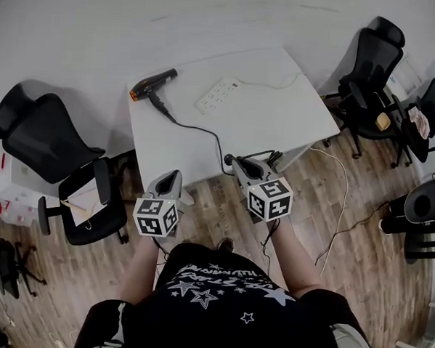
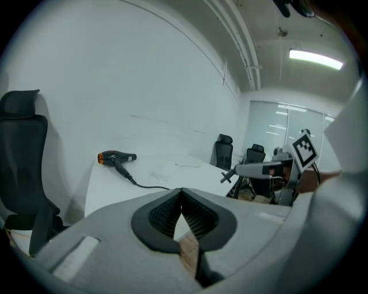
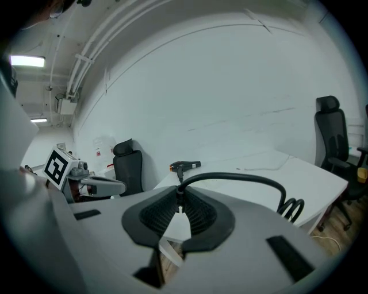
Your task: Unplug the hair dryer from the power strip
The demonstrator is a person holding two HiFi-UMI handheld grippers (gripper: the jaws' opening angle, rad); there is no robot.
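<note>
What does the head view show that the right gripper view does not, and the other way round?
Only the head view: the power strip on the table and the person's star-printed shirt. Only the right gripper view: the ceiling light and, close up, the right claw shut on the end of the black cord. Both: the hair dryer, the table, the cord and the left claw.

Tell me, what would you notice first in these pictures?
The black and orange hair dryer at the far left corner of the white table stands out first. Its black cord runs to the near edge, where the right gripper is shut on its end, away from the white power strip. The left gripper beside it is shut and empty.
</note>
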